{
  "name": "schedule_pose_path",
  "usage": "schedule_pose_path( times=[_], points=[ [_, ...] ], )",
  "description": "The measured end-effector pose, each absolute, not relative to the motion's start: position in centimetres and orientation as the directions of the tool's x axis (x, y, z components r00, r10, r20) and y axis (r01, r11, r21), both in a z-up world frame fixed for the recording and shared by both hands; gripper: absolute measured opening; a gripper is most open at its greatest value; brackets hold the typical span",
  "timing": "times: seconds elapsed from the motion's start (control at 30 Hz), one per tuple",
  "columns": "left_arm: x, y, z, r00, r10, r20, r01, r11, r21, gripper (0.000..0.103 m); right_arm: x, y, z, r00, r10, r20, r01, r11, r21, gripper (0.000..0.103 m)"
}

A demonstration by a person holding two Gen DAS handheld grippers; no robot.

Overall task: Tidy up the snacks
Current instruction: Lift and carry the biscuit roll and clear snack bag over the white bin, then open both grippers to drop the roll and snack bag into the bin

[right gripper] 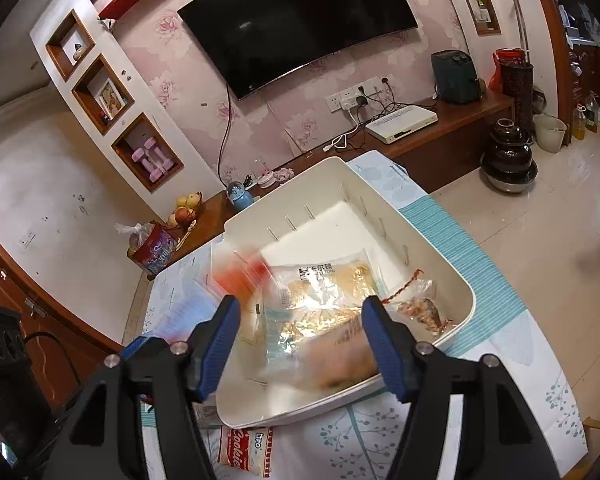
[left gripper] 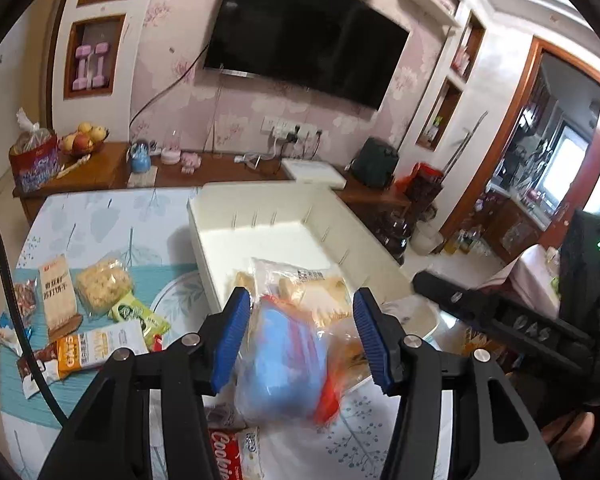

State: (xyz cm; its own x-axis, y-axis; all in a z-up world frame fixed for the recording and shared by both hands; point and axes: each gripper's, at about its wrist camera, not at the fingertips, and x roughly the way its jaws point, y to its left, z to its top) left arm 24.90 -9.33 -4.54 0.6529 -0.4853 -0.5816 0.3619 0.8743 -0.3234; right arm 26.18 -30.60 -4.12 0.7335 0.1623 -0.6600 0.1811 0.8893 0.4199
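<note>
A cream plastic bin [left gripper: 220,216] [right gripper: 456,280] stands on the table and holds a clear packet of pale pastries [left gripper: 316,288] [right gripper: 332,284] and a small clear bag with dark bits [right gripper: 416,304]. My left gripper [left gripper: 300,340] is open; a blurred blue and red snack bag [left gripper: 284,364] lies between its fingers over the bin's near edge, and I cannot tell if it is touched. The same bag shows as a red blur [right gripper: 240,276] in the right wrist view. My right gripper [right gripper: 300,344] is open above a blurred brown packet [right gripper: 340,356] in the bin.
Several loose snack packets [left gripper: 84,312] lie on the tablecloth left of the bin. A red cookie packet [left gripper: 228,456] [right gripper: 244,448] lies at the near edge. A wooden TV bench [left gripper: 100,168] with fruit, a kettle and boxes runs behind the table. The right gripper's body [left gripper: 500,320] shows at right.
</note>
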Motion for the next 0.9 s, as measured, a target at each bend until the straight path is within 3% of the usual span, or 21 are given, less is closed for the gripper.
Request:
schedule_pose_path(
  times=[0.23, 0.53, 0.9],
  points=[
    [23.9, -7.7, -3.5, 0.670, -0.458, -0.585, 0.340, 0.889, -0.307, 0.067, 26.0, -30.2, -4.3, 0.714, 0.180, -0.677, 0.174, 0.891, 0.420, 0.068],
    [22.3, -4.7, -2.9, 0.671, -0.405, -0.621, 0.283, 0.914, -0.291, 0.075, 25.2, -27.7, -4.1, 0.694, 0.217, -0.686, 0.114, 0.908, 0.403, 0.068],
    [19.8, 0.4, -4.2, 0.653, -0.324, -0.685, 0.173, 0.944, -0.283, 0.075, 22.2, -23.7, -4.4, 0.697, 0.289, -0.656, -0.061, 0.936, 0.347, 0.070]
  ],
)
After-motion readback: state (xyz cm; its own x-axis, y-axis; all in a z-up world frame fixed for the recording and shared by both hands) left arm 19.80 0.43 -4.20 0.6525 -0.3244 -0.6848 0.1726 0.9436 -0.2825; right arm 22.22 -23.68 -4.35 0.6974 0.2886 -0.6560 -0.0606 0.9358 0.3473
